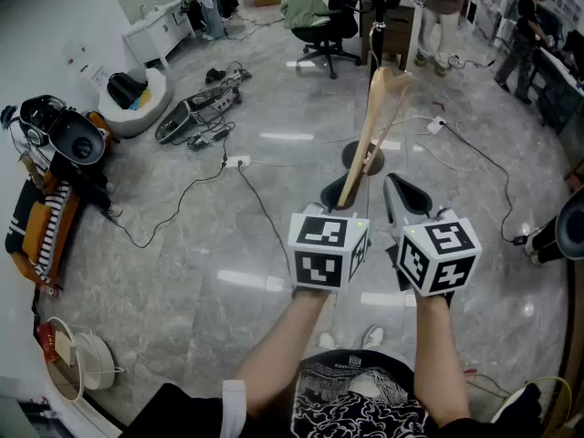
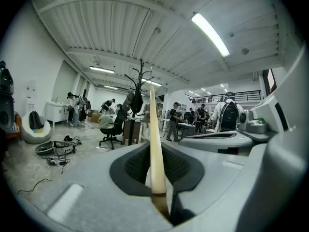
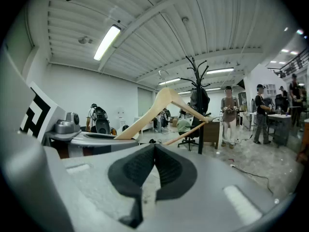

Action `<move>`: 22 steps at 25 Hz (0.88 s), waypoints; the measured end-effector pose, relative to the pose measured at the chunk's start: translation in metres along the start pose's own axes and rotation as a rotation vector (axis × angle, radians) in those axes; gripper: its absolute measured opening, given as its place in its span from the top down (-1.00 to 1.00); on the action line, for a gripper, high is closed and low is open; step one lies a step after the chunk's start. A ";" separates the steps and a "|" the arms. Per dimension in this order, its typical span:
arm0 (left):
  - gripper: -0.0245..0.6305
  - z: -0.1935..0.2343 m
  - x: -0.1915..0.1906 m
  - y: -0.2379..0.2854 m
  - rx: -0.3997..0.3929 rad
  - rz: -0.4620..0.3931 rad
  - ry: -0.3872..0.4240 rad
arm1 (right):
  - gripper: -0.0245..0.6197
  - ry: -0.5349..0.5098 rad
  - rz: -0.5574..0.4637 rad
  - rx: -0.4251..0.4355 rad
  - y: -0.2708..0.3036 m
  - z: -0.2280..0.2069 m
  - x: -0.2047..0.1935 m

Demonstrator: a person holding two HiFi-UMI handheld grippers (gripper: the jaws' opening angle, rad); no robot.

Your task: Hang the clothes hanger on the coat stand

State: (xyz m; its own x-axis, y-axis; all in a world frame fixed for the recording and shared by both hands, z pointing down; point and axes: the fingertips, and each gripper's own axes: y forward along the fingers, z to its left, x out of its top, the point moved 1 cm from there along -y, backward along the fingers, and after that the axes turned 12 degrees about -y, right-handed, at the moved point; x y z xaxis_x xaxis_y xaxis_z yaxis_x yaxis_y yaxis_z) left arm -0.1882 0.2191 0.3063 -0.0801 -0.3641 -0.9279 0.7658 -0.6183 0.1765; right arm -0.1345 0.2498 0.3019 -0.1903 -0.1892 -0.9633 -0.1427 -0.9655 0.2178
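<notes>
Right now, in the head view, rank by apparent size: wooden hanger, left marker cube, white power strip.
1. left marker cube: largest patch, though nearest the camera.
2. wooden hanger: longer but thin, so close to the cube.
3. white power strip: clearly smallest.

A busy open lab workspace: ahead of the left tool [image 1: 345,190], an office chair [image 1: 324,30], loose floor cables [image 1: 187,190], people [image 1: 523,27] at desks [image 1: 558,88].

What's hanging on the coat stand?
A dark coat or bag hangs from the coat stand; its upper hooks look bare. The hanger in the left gripper hides part of it.
</notes>
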 end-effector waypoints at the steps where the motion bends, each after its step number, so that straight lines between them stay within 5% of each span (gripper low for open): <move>1: 0.77 0.002 0.000 0.000 0.000 0.003 -0.001 | 0.92 0.000 0.001 -0.004 0.002 0.001 0.001; 22: 0.77 0.027 0.006 0.040 0.012 0.022 0.002 | 0.92 -0.007 -0.008 -0.007 0.040 -0.022 0.000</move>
State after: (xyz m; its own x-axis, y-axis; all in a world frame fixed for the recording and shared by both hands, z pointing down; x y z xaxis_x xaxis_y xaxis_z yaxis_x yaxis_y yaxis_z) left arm -0.1755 0.1740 0.3169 -0.0619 -0.3766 -0.9243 0.7600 -0.6180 0.2010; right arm -0.1194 0.2070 0.3073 -0.1964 -0.1799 -0.9639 -0.1372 -0.9683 0.2087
